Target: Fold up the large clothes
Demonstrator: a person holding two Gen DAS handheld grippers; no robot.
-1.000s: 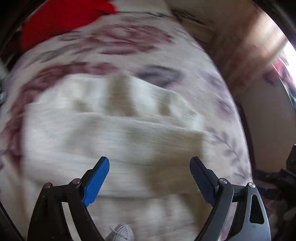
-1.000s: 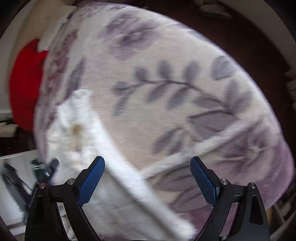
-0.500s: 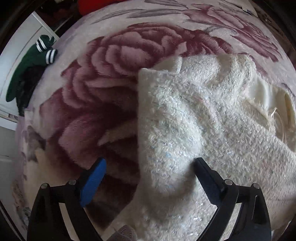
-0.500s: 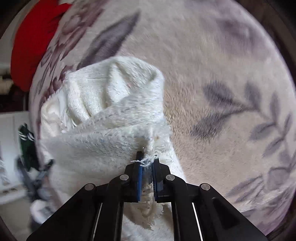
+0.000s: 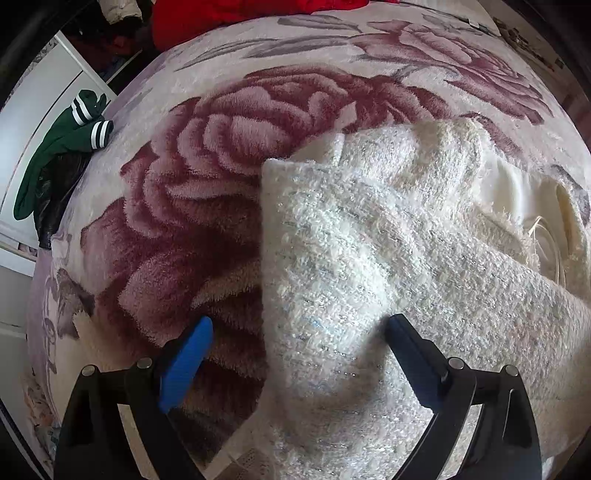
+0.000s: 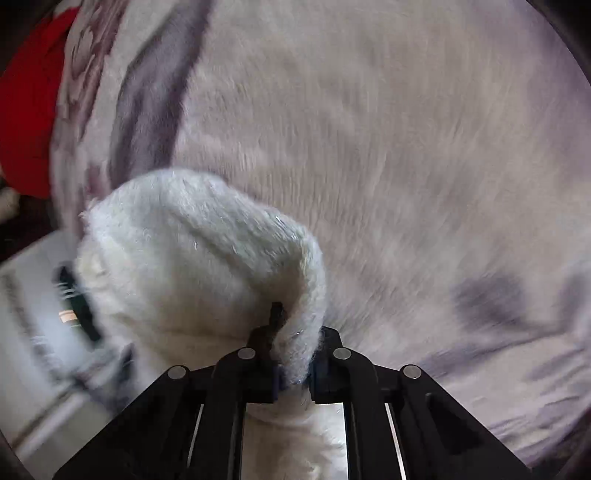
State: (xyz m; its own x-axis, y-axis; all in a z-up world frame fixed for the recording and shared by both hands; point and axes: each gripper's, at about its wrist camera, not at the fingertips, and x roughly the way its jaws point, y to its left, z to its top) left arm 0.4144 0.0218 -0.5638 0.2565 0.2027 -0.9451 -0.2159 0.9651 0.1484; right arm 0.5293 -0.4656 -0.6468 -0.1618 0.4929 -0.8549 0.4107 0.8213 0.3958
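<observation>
A fluffy cream-white knit garment [image 5: 369,258] lies partly folded on a plush floral blanket [image 5: 192,177] that covers a bed. My left gripper [image 5: 299,354] is open, low over the garment's near left edge, with its blue pads either side of the fabric. My right gripper [image 6: 293,363] is shut on a bunched edge of the same white garment [image 6: 199,258] and holds it lifted above the blanket [image 6: 406,147]. The right wrist view is blurred by motion.
A green garment with white stripes [image 5: 62,147] lies on dark clothes at the bed's left edge. A red cloth [image 5: 229,14] lies at the far end; it also shows in the right wrist view [image 6: 26,110]. White furniture [image 5: 33,99] stands left of the bed.
My right gripper went from open to shut on the garment's edge and has lifted it closer to the camera. My left gripper came down over the garment and stays open.
</observation>
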